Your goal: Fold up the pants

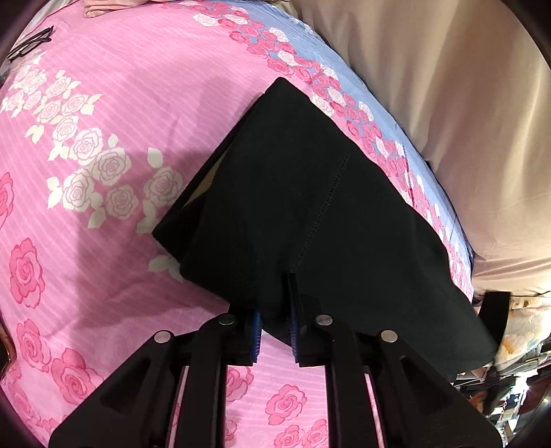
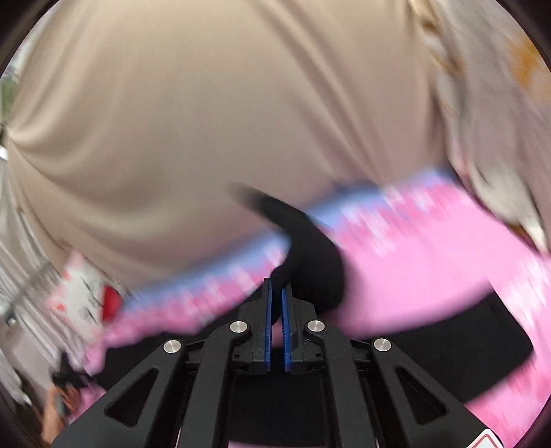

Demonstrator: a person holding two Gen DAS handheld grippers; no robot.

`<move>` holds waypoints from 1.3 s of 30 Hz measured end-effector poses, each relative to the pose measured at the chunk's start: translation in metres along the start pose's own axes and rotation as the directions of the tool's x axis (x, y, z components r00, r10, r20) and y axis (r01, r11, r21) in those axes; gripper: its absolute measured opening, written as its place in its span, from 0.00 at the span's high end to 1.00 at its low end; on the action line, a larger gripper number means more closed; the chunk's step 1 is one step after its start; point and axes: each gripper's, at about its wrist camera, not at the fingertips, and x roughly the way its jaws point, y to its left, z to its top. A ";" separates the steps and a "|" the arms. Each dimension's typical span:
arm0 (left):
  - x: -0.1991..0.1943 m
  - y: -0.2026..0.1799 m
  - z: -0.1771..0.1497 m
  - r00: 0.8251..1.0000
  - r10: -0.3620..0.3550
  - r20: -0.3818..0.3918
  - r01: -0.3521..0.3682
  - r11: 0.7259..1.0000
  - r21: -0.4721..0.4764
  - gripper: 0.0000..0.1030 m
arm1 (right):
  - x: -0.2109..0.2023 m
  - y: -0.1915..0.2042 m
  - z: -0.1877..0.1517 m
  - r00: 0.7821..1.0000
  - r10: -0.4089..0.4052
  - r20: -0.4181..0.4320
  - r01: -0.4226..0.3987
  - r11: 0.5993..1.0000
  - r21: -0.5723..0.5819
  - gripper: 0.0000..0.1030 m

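left wrist view: one pair of black pants point(image 1: 310, 213), folded into a thick wedge, lies on the bed sheet point(image 1: 113, 103) near its blue-banded edge, where a person in a beige top point(image 1: 447, 103) stands close against the bed. the left gripper point(image 1: 275, 331) has its two blue pads point(image 1: 255, 331) drawn in narrow on the near hem of the pants, the cloth pinched between them. one stitched seam runs up the top layer. the sheet is pink with faint stripes, printed with white and darker pink roses, and a strip of blue with small roses runs along the edge. one pair of dark-framed glasses point(image 1: 29, 43) rests toward the far left corner of the bed, and a bit of pale pink cloth point(image 1: 103, 7) shows at the far edge (too cropped to say what it is).

right wrist view: heavily blurred. the right gripper point(image 2: 276, 331) has its two blue pads almost together, with nothing between them. just beyond its tips a black fold of the pants point(image 2: 310, 262) rises off the pink sheet point(image 2: 430, 248). the beige top point(image 2: 206, 120) fills most of the frame. at the left sits one white cartoon-printed item with a red patch point(image 2: 86, 296), not sharp enough to read. no writing is legible in either view.
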 end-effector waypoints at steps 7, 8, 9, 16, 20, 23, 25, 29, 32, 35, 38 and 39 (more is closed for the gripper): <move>0.000 0.000 0.004 0.999 0.016 -0.037 -0.016 1.000 0.005 0.87 | -0.012 -0.087 -0.077 0.980 -0.124 -0.157 0.160 0.956 0.245 0.85; 0.000 -0.002 0.004 0.999 0.027 -0.037 -0.026 1.000 0.010 0.86 | -0.024 -0.085 -0.071 0.978 -0.172 -0.120 0.196 0.954 0.226 0.79; 0.000 -0.003 0.004 0.999 0.036 -0.036 -0.035 0.999 0.011 0.86 | -0.033 -0.077 -0.065 0.971 -0.223 -0.090 0.237 0.954 0.182 0.68; -0.030 -0.036 -0.022 0.945 0.301 0.126 -0.315 0.944 0.103 0.59 | -0.007 0.064 -0.087 0.938 -0.343 -0.052 0.254 0.781 -0.571 0.47; -0.067 -0.051 -0.034 0.815 0.480 0.326 -0.527 0.847 0.073 0.26 | 0.038 0.105 -0.122 0.941 -0.281 -0.188 0.065 0.695 -0.716 0.52; -0.091 -0.063 -0.040 0.779 0.483 0.400 -0.551 0.831 0.069 0.26 | 0.061 0.093 -0.134 0.912 -0.348 -0.218 0.078 0.668 -0.740 0.59; -0.096 -0.086 -0.048 0.761 0.465 0.452 -0.571 0.811 0.128 0.26 | 0.058 0.078 -0.118 0.921 -0.289 -0.261 0.052 0.756 -0.652 0.85; -0.082 -0.143 -0.066 0.790 0.367 0.491 -0.545 0.788 0.288 0.15 | 0.029 0.046 -0.072 0.948 -0.156 -0.277 0.025 0.906 -0.422 0.94; -0.049 -0.194 -0.087 0.846 0.275 0.457 -0.483 0.760 0.436 0.15 | -0.005 0.002 -0.033 0.975 -0.061 -0.212 0.023 0.984 -0.176 0.93; -0.014 -0.230 -0.106 0.887 0.224 0.403 -0.427 0.730 0.534 0.15 | -0.033 -0.066 -0.005 0.992 -0.040 -0.116 0.057 0.988 0.144 0.93; 0.027 -0.250 -0.122 0.931 0.199 0.304 -0.349 0.727 0.591 0.15 | -0.036 -0.130 -0.008 0.961 -0.239 -0.138 0.267 0.933 0.242 0.92; 0.044 -0.257 -0.128 0.942 0.204 0.268 -0.329 0.723 0.608 0.15 | -0.027 -0.152 -0.013 0.945 -0.279 -0.172 0.316 0.916 0.249 0.92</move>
